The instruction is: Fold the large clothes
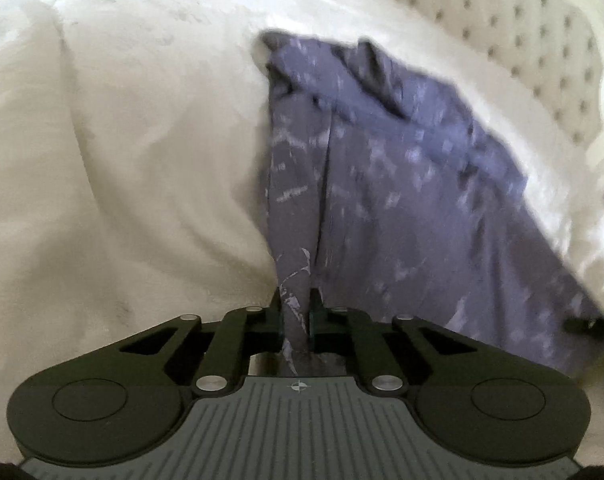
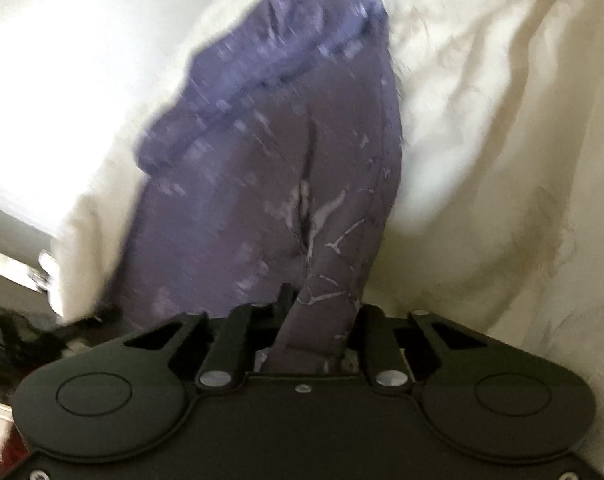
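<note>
Step in hand: grasp. Left gripper (image 1: pixel 296 312) and right gripper (image 2: pixel 319 312) each pinch a bunched edge of the purple garment (image 1: pixel 381 184), which lies on the white bed (image 1: pixel 122 140). Next move — probably lift both edges evenly, keep tension, then fold.

A bed (image 1: pixel 122 160) is carrying everything, and a rumpled white cover (image 2: pixel 481 140) is spreading over it. A purple patterned garment (image 1: pixel 381 184) is lying directly on this cover, partly bunched. A cream tufted headboard (image 1: pixel 541 52) is standing behind the bed.
</note>
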Motion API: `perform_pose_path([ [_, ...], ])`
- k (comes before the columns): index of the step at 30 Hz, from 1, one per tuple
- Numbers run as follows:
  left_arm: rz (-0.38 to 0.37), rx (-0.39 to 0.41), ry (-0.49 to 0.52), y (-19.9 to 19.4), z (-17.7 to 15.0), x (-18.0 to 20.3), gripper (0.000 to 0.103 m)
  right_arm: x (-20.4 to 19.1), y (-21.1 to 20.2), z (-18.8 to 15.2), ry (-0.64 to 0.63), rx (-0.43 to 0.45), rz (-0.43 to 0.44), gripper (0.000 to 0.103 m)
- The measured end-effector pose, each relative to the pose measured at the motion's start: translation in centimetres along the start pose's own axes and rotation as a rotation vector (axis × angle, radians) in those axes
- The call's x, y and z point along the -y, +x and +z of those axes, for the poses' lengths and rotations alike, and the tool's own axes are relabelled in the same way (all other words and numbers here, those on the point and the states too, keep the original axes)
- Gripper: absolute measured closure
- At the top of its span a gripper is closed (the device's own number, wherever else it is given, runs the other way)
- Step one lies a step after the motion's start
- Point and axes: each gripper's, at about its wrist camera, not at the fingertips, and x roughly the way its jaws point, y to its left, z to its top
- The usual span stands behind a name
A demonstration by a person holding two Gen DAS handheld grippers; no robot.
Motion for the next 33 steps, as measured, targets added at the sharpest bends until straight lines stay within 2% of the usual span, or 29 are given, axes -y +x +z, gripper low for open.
perform_pose_path([
  [3,-0.066,0.053,-0.071,-1.4,1.4,-0.5,0.097,-0.3,-1.5,0.8,0.012,0.072,0.100,0.083],
  [9,-0.170,0.188,-0.145,-3.4,5.3,0.2,0.097,-3.0,-3.3,3.9,-0.057,0.210,0.204,0.083],
  [11,-0.205,0.237,-0.162,-3.6,7.4,0.6,0.097,-3.3,-3.6,5.6,-0.050,0.254,0.229,0.083],
  [15,-0.218,0.339,-0.160,-3.1,12.3,1.3,0.097,-3.8,-3.5,9.8,-0.044,0.337,0.251,0.083],
  [19,-0.236,0.397,-0.161,-0.8,17.2,2.3,0.096,-4.1,-2.6,15.0,-0.040,0.421,0.257,0.083],
  [23,-0.201,0.445,-0.132,2.7,21.1,4.1,0.096,-5.0,-0.1,19.4,-0.078,0.476,0.197,0.083],
  [26,-0.167,0.451,-0.137,5.6,23.4,4.8,0.096,-4.9,2.6,22.5,-0.067,0.500,0.149,0.083],
  [30,-0.087,0.453,-0.104,8.5,25.0,4.6,0.096,-3.3,6.5,26.1,-0.021,0.521,0.069,0.083],
  [33,-0.057,0.426,-0.109,11.2,25.9,4.0,0.096,-1.7,9.6,28.0,0.007,0.496,0.025,0.083],
])
